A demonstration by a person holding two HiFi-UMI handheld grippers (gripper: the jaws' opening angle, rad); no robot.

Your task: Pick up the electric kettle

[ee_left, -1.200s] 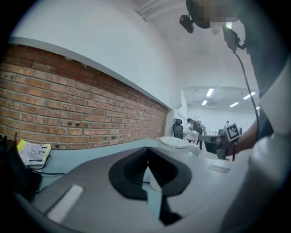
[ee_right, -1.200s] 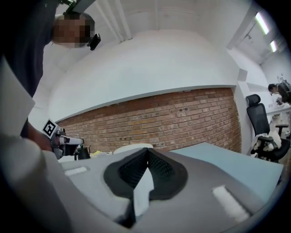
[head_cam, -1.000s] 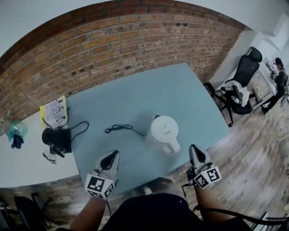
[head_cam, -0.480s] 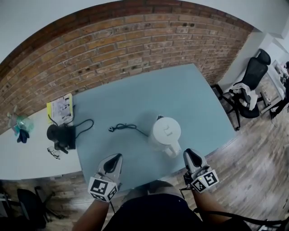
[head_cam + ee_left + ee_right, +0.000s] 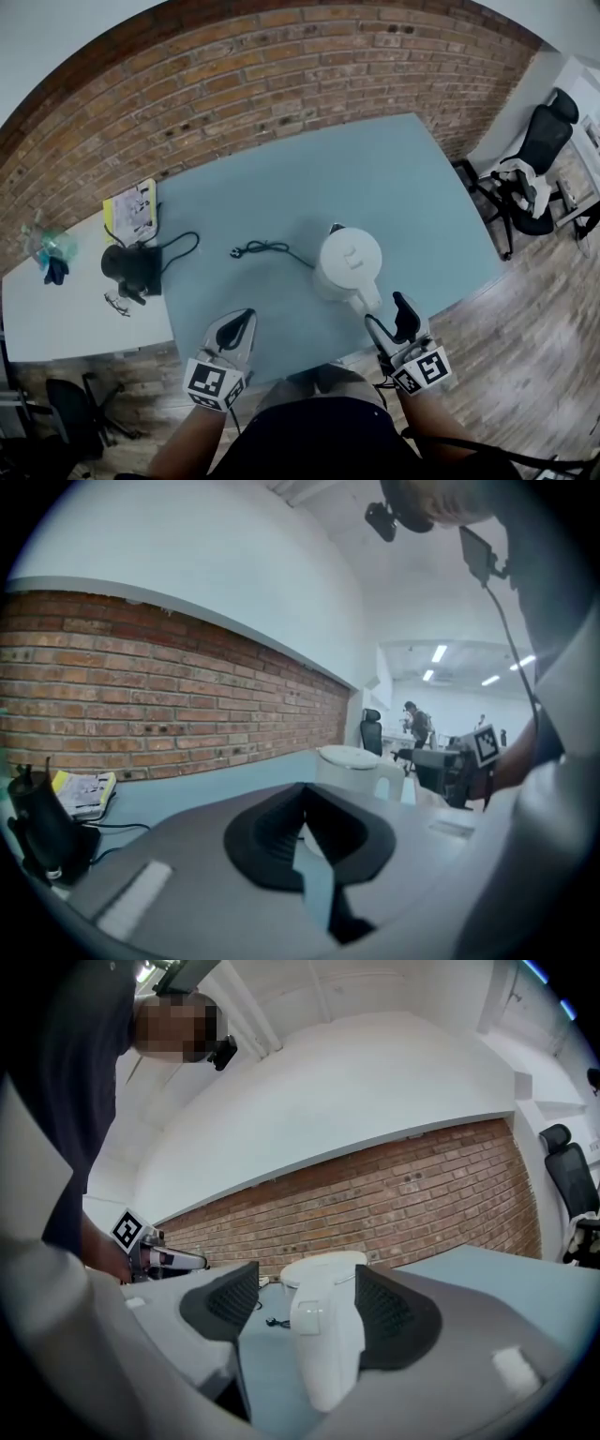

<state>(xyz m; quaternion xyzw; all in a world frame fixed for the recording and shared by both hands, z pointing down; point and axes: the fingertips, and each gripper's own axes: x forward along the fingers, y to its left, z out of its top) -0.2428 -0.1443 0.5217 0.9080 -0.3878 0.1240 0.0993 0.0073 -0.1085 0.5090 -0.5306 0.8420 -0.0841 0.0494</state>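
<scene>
Blue desk [image 5: 281, 197], 5 o'clock: electric kettle [image 5: 349, 261] handle [image 5: 367, 302] is being straddled by the opening right claw [image 5: 392, 323], ungripped; left claw [image 5: 234, 328] is being held shut. Grasp, lift outstanding.

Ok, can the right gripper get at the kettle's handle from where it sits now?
Probably yes. The right gripper sits just short of the kettle, its jaws opening, and in the right gripper view the handle stands in line between them. Nothing seems to lie in the way.

White electric kettle [image 5: 349, 266] upright on blue-grey table [image 5: 281, 206] near front edge, lid closed, handle facing person.
</scene>
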